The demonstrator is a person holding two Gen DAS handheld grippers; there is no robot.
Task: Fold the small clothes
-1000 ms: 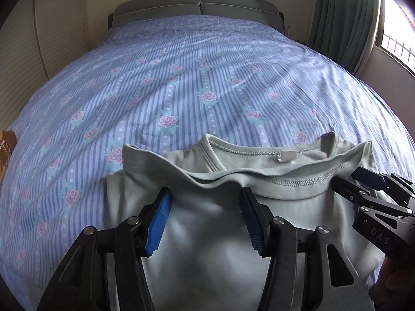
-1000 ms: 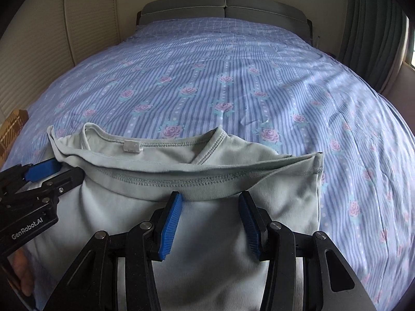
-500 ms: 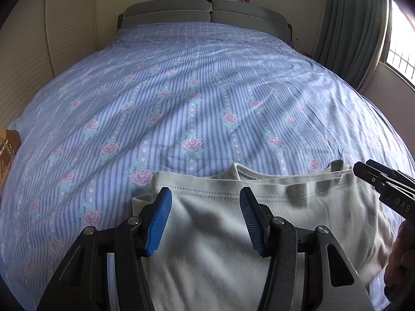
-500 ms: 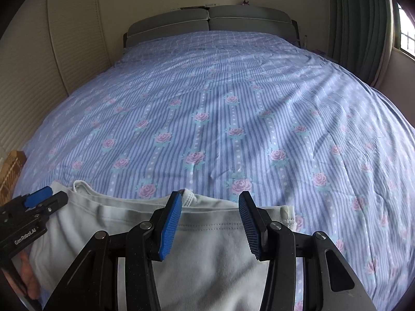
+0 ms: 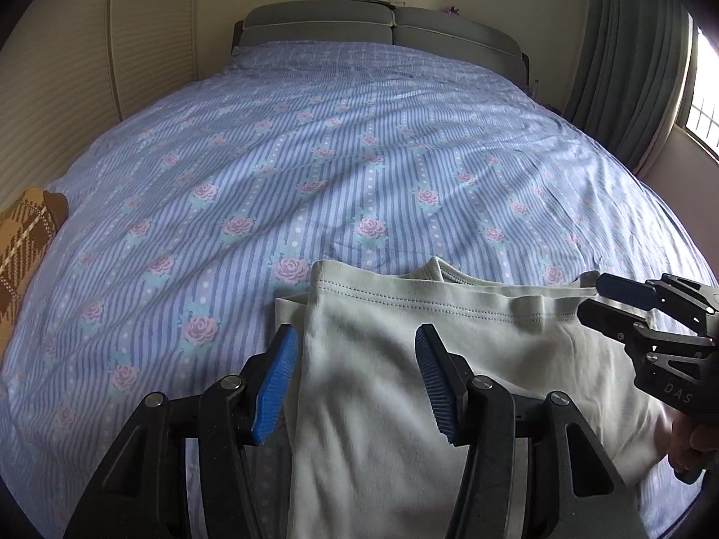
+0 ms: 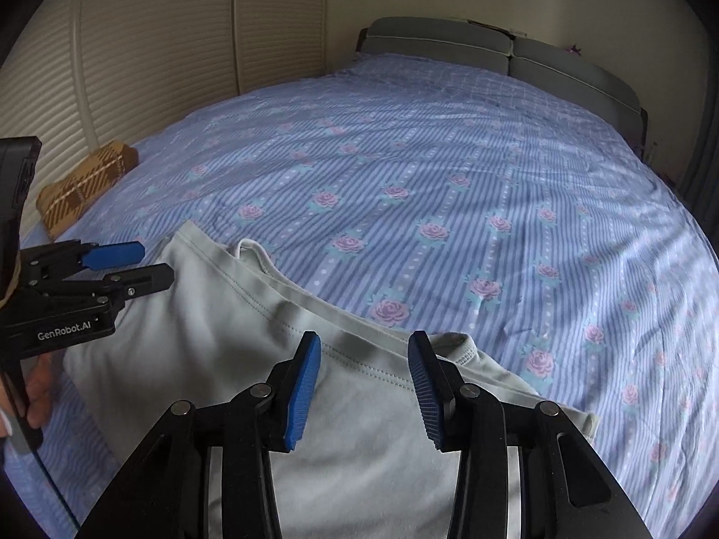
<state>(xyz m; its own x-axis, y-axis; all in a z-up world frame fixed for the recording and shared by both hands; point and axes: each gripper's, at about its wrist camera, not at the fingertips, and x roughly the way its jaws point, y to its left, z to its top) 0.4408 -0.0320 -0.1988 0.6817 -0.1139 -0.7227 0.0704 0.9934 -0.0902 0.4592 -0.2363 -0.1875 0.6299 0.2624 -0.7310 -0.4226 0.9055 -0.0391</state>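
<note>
The shirt's (image 5: 431,386) bottom edge now covers its neck on the flowery blue bed (image 5: 359,170), left gripper (image 5: 355,382) spread, right gripper (image 6: 364,386) closing on nothing, brown checked cloth (image 6: 85,188) far left.

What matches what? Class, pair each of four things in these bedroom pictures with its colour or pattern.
Column one:
1. folded shirt
2. bed sheet
3. cloth by the wall
4. headboard

Column two:
A. brown plaid
B. plain grey
C. pale green
D. blue stripes with pink roses

Right pairs: 1-C, 2-D, 3-A, 4-B.
</note>
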